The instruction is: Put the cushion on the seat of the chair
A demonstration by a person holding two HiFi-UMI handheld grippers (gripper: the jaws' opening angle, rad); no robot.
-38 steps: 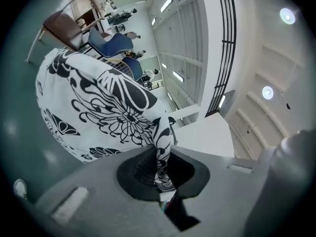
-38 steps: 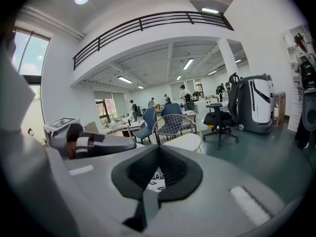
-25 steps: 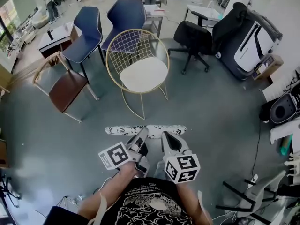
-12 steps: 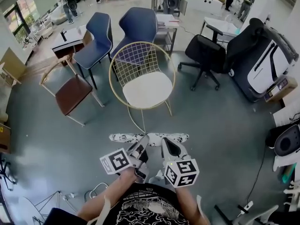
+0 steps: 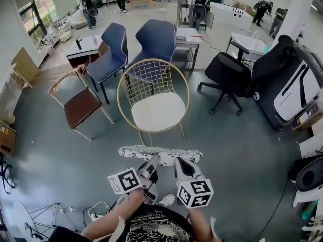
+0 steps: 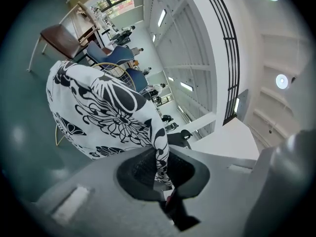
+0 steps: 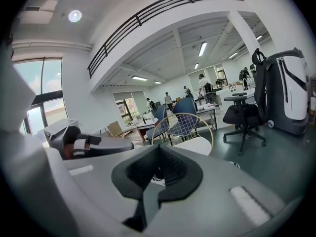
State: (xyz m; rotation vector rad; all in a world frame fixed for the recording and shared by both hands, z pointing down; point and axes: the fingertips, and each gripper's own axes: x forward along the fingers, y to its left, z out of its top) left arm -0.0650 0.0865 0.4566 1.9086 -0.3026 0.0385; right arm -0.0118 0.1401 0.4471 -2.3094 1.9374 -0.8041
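Note:
The cushion (image 5: 160, 154), white with a black flower print, is held out in front of me by both grippers. My left gripper (image 5: 151, 163) is shut on its cloth; in the left gripper view the cushion (image 6: 103, 112) fills the middle, pinched between the dark pads. My right gripper (image 5: 180, 164) is also shut, with a sliver of printed cloth (image 7: 158, 180) between its pads. The chair (image 5: 157, 111), a gold wire frame with a round white seat, stands straight ahead, apart from the cushion. The same chair (image 7: 190, 132) shows in the right gripper view beyond the jaws.
A brown wooden chair (image 5: 83, 106) stands to the left, two blue chairs (image 5: 112, 52) behind the gold one, a black office chair (image 5: 229, 74) to the right. A big black and white machine (image 5: 290, 84) is further right. Cables (image 5: 96, 212) lie by my feet.
Both grippers with the cushion have been carried forward towards the gold chair, which now sits lower and nearer in the head view. The grip on the cushion is unchanged.

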